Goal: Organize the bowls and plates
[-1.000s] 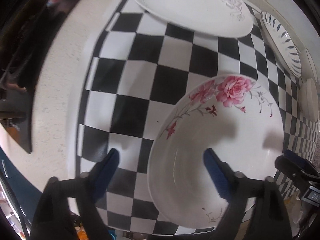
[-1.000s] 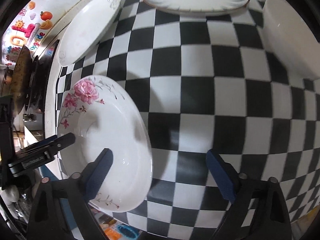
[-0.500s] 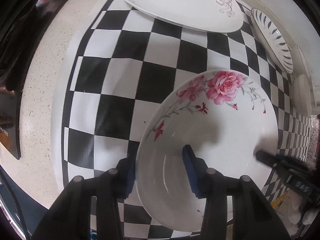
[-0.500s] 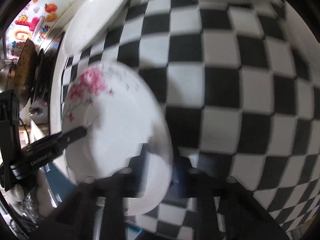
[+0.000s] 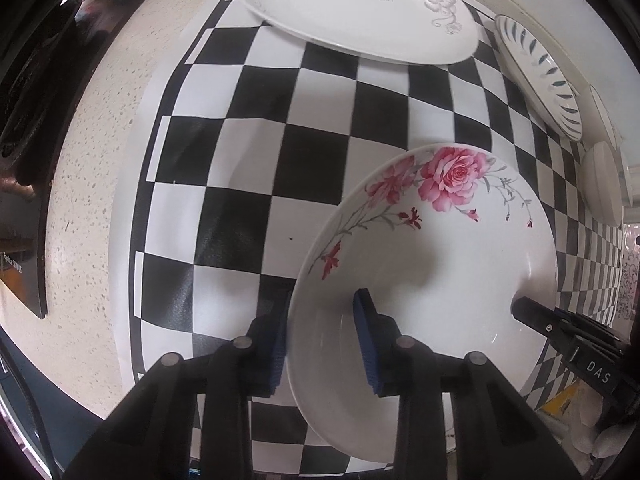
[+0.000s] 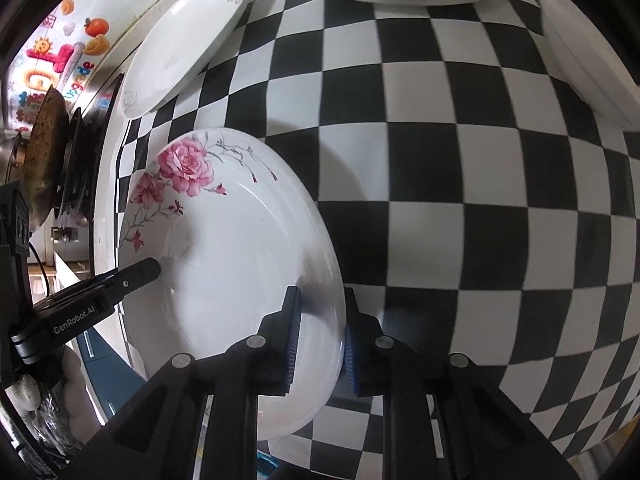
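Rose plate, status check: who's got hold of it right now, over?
Left gripper and right gripper both just clamped opposite rims of the rose plate. Plate on checkered mat. Nothing in the way.

Left gripper has just been closing; its blue pads now clamp the near-left rim of the rose plate, one pad under the rim outside, the other inside the well. Right gripper comes in from the right edge, its black finger tip on the plate's right rim; whether it grips cannot be told here. Plate sits over the checkered mat on a speckled counter. Large white plate with grey flower lies at the mat's far edge. Blue-leaf plate is to its right, plain white dishes beyond. Dark stovetop at left.
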`<state>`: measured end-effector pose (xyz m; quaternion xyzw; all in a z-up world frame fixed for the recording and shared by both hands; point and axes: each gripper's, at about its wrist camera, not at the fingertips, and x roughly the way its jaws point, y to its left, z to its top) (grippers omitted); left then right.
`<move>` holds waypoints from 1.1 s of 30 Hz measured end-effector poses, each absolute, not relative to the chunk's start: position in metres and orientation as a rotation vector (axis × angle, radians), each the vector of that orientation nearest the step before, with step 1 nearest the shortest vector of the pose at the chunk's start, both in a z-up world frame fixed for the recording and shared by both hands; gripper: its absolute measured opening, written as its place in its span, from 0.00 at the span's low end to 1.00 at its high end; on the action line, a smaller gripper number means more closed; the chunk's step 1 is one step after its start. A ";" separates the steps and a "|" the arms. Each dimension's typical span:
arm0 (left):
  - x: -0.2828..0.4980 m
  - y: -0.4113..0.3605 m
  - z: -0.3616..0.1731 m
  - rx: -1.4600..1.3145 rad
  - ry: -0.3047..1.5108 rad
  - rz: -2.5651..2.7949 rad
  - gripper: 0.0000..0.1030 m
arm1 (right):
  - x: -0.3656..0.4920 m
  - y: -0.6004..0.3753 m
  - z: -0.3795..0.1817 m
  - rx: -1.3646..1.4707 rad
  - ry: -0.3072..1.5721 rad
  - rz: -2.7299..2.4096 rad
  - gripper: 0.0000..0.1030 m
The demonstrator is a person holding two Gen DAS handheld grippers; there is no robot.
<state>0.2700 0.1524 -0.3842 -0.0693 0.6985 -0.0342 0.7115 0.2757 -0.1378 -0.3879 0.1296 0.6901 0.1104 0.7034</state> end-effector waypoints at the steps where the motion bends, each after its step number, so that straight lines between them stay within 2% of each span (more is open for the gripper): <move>1: 0.269 0.147 -0.383 -0.148 1.546 -0.080 0.27 | 0.275 -0.140 -0.387 0.294 1.533 0.241 0.20; 15: 0.268 0.058 -0.360 -0.090 1.540 -0.190 0.27 | 0.267 -0.224 -0.362 0.354 1.470 0.148 0.19; 28: 0.273 -0.022 -0.381 -0.016 1.587 -0.197 0.27 | 0.262 -0.298 -0.381 0.401 1.504 0.132 0.19; 33: 0.274 -0.029 -0.385 -0.030 1.595 -0.178 0.28 | 0.259 -0.305 -0.386 0.399 1.521 0.158 0.19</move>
